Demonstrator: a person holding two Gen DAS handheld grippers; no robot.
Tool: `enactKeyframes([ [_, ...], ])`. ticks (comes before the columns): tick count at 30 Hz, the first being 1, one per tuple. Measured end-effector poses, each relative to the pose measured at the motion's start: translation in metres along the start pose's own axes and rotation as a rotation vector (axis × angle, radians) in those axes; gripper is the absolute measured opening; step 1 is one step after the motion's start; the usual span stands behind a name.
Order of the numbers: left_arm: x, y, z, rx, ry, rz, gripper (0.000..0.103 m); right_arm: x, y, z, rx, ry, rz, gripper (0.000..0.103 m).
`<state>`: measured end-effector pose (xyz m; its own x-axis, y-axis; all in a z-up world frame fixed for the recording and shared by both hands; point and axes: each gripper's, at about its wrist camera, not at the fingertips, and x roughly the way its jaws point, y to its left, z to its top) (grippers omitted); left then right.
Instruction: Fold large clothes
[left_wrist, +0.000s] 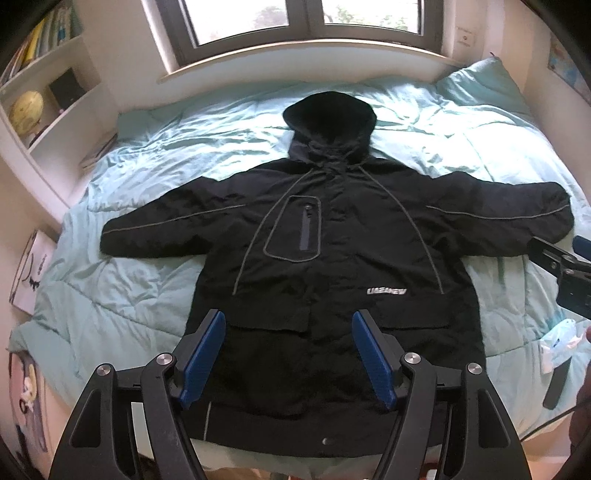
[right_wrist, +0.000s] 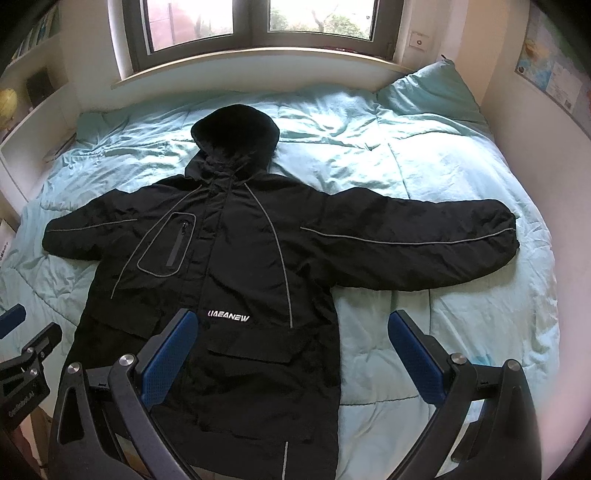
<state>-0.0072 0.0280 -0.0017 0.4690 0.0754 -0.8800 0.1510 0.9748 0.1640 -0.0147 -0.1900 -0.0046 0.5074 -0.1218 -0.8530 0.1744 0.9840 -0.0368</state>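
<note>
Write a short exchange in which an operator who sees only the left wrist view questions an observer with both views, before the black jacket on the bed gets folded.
Operator: I see only a corner of the right gripper. Is it open?
Observer: Yes. The right gripper has its jaws wide apart, with nothing between them.
Operator: What does it face?
Observer: In its own view, one jaw shows against the jacket, near the hem side, and the other against the bare duvet.
</note>
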Motion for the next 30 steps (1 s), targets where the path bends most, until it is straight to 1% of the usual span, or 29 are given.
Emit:
enactKeyframes([
  [4,-0.003,-0.013,0.013,0.024,-0.021,-0.015,0.073,0.002,-0.006,0.005,0.018,-0.003,-0.002,0.103],
  [5,-0.003,-0.015,0.018,0.032,-0.009,-0.022,0.073,0.004,-0.009,0.007,0.022,-0.003,-0.004,0.103],
  [7,-0.003,-0.022,0.026,0.045,-0.012,-0.038,0.073,0.006,-0.015,0.010,0.032,-0.004,-0.010,0.103],
  [8,-0.002,-0.024,0.028,0.044,-0.026,-0.045,0.073,0.007,-0.018,0.012,0.038,-0.004,-0.013,0.103],
  [13,0.008,-0.039,0.042,0.058,-0.044,-0.083,0.073,0.018,-0.038,0.020,0.076,0.004,-0.029,0.103],
  [19,0.025,-0.062,0.065,0.094,-0.037,-0.105,0.073,0.035,-0.068,0.030,0.137,0.014,-0.048,0.103],
  [20,0.025,-0.067,0.068,0.095,-0.050,-0.109,0.073,0.037,-0.072,0.031,0.146,0.014,-0.052,0.103],
  [26,0.056,-0.104,0.096,0.138,-0.014,-0.139,0.073,0.058,-0.117,0.044,0.203,0.011,-0.092,0.103],
  [28,0.073,-0.119,0.104,0.163,0.017,-0.143,0.073,0.066,-0.141,0.048,0.237,-0.001,-0.090,0.103],
  [29,0.080,-0.127,0.108,0.170,0.026,-0.156,0.073,0.070,-0.156,0.049,0.258,-0.014,-0.096,0.103],
  [30,0.088,-0.136,0.112,0.183,0.036,-0.173,0.073,0.076,-0.180,0.049,0.290,-0.027,-0.116,0.103],
])
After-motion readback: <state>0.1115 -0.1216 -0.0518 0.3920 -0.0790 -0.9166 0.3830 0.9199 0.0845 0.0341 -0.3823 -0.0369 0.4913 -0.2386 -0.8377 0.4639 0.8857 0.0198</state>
